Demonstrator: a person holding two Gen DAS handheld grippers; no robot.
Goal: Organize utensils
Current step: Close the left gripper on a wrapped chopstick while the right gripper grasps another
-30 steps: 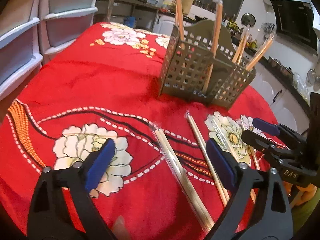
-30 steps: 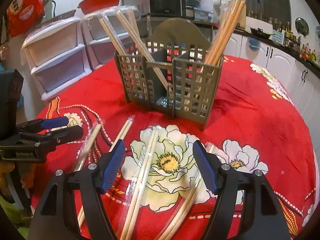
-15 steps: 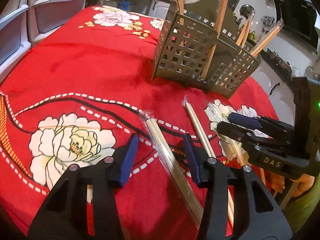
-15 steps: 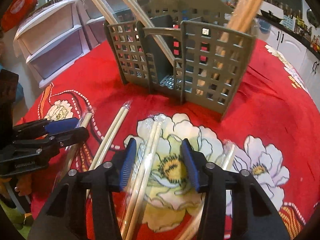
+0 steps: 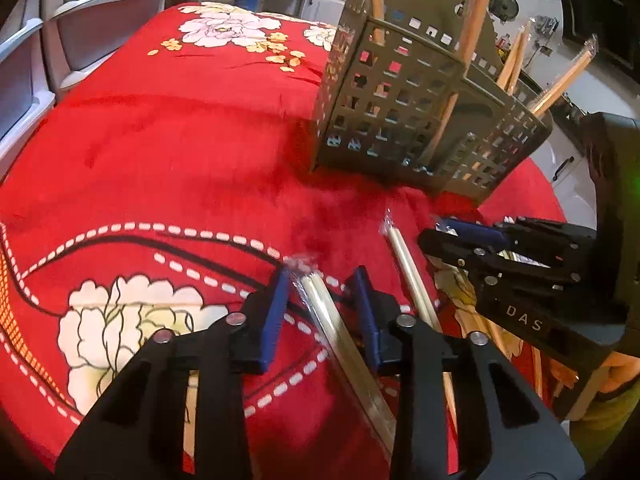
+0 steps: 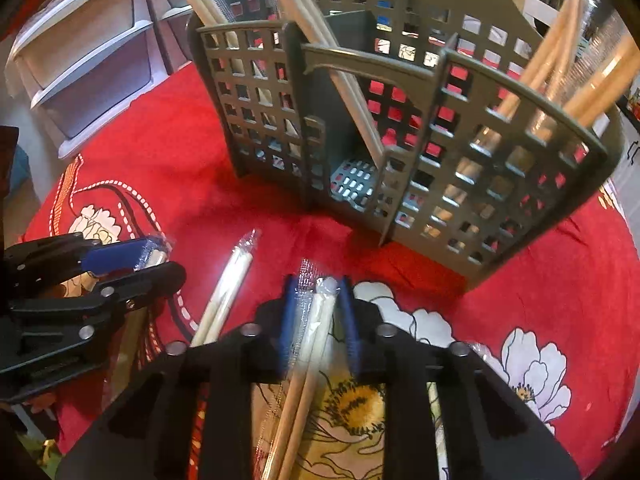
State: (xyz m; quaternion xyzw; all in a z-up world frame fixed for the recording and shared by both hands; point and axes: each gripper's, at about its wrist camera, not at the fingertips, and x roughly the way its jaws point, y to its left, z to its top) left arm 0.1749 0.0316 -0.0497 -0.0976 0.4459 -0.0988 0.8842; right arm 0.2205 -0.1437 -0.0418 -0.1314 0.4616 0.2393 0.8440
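Wrapped chopstick pairs lie on the red flowered cloth [image 5: 180, 140] in front of a grey lattice utensil caddy [image 5: 416, 108], also in the right wrist view [image 6: 440, 128], which holds several pairs upright. My left gripper [image 5: 322, 296] straddles one wrapped pair [image 5: 340, 344], its jaws narrowed with a gap still left at each side. My right gripper [image 6: 318, 300] has closed onto another wrapped pair [image 6: 316, 328], its blue pads touching the wrapper. Each gripper shows in the other's view: the right [image 5: 472, 240], the left [image 6: 132, 260].
Another wrapped pair [image 6: 228, 292] lies between the two grippers, and one more [image 6: 436, 408] lies right of the right gripper. White plastic drawer units [image 6: 88, 52] stand past the table's left edge. Kitchen counters lie behind the caddy.
Both grippers have moved forward and down toward the caddy. Their jaws have narrowed from wide open, the left around one chopstick pair, the right onto another.
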